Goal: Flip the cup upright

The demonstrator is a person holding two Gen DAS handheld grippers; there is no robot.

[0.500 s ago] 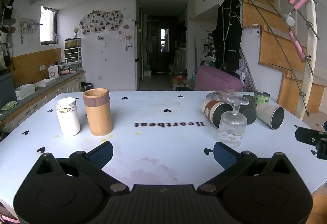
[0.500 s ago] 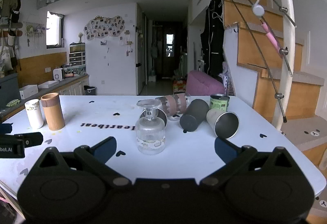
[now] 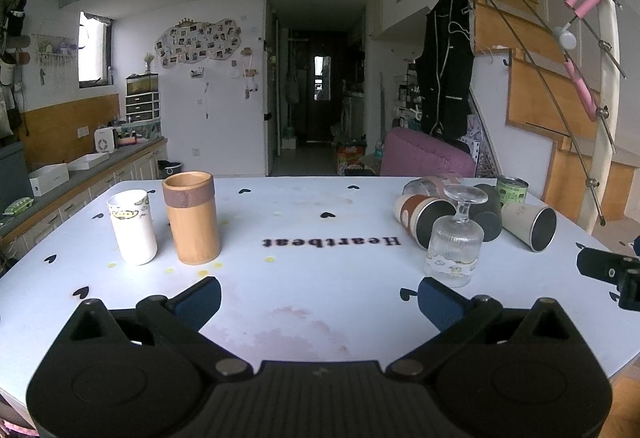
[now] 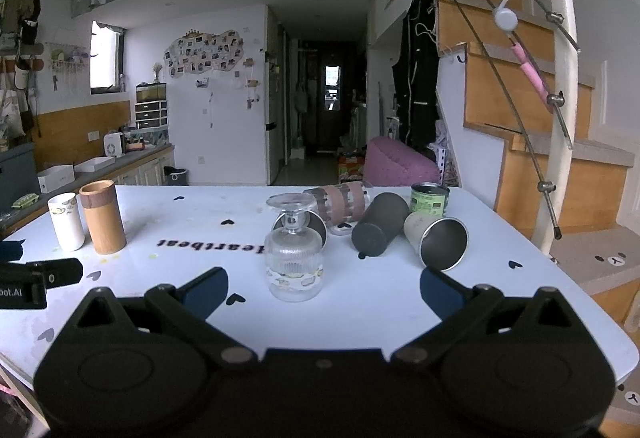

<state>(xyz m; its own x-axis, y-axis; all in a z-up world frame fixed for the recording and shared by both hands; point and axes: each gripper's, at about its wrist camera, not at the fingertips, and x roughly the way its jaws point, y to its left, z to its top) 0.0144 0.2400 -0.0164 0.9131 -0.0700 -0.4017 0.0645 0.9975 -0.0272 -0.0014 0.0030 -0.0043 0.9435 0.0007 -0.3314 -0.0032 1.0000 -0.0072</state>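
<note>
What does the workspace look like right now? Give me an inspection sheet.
Surface: white table, heart decals, faint pink stain near the left gripper.
Job's things: ribbed glass goblet inverted; steel cup, dark tumbler, banded glass and brown-banded cup on their sides.
Clutter: bamboo cup, white cup, green can, all upright.
Grippers: left gripper and right gripper open, empty.
Cables: nothing seen.
Surroundings: kitchen counter, staircase, pink sofa.

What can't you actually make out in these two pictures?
- Brown-banded cup, right view: mostly hidden behind the upside-down glass.
- Green can, left view: partly hidden behind the lying cups; label too small.
- Right claw, left view: cut off by the edge.
</note>
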